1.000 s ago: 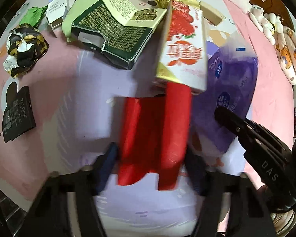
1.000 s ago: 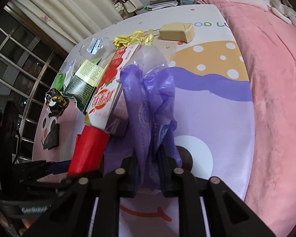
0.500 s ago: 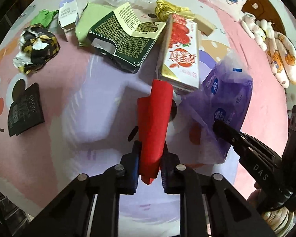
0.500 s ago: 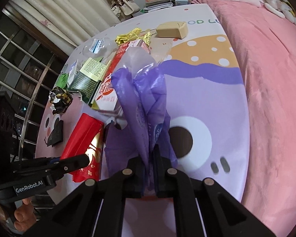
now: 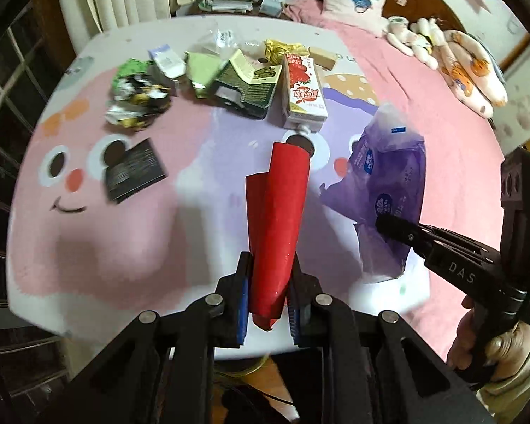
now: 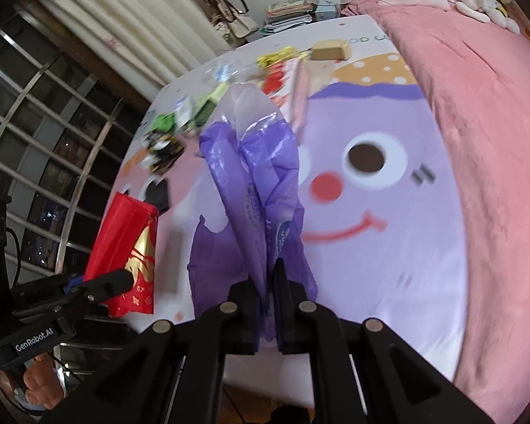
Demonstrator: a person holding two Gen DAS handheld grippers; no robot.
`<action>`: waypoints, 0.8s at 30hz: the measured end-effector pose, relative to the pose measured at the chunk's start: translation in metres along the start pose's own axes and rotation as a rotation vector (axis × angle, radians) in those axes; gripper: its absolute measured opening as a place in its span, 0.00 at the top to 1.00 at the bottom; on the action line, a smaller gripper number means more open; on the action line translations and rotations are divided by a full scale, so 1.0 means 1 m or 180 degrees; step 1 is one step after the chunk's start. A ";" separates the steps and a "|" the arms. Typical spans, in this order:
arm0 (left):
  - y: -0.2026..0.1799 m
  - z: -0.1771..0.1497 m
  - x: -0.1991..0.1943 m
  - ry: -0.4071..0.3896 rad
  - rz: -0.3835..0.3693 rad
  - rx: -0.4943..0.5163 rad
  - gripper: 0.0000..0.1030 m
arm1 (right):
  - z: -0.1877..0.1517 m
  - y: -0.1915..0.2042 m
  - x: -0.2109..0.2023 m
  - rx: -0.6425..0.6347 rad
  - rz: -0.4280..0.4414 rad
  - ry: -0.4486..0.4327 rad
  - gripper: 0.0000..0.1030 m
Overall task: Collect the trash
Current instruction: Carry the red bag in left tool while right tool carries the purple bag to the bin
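My left gripper (image 5: 268,282) is shut on a folded red paper packet (image 5: 279,219) and holds it above the near part of the table; the packet also shows in the right wrist view (image 6: 127,247). My right gripper (image 6: 266,282) is shut on a purple plastic bag (image 6: 254,183), which hangs lifted at the right in the left wrist view (image 5: 388,183). More trash lies at the table's far side: a strawberry milk carton (image 5: 304,95), a dark green box (image 5: 247,88), a crumpled black-and-gold wrapper (image 5: 137,100) and a flat black packet (image 5: 134,171).
The table (image 5: 99,247) has a pink and purple cartoon cloth. A gold wrapper (image 5: 282,47), a tan block (image 5: 321,57) and small cartons (image 5: 166,62) lie at the back. A pink bed (image 6: 487,106) with plush toys (image 5: 459,63) is to the right, a window grille (image 6: 35,141) to the left.
Both grippers have risen and drawn back toward the near table edge. The red packet and the purple bag have come up off the table, away from the milk carton.
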State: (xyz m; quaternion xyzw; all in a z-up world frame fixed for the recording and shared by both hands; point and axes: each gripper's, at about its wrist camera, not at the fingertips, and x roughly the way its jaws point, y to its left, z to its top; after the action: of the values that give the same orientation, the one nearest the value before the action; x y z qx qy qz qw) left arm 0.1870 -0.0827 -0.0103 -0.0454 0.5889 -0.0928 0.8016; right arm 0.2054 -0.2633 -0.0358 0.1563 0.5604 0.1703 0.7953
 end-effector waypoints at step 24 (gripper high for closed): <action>0.085 -0.221 0.032 0.0599 -0.0030 0.0143 0.85 | -0.239 0.077 0.077 0.0090 -0.0111 0.0819 0.95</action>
State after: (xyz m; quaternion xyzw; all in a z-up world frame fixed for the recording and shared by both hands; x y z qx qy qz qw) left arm -0.0063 0.0024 -0.1225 -0.0213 0.6591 -0.1137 0.7431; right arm -0.0033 -0.1463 -0.1439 0.1346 0.6628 0.1672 0.7173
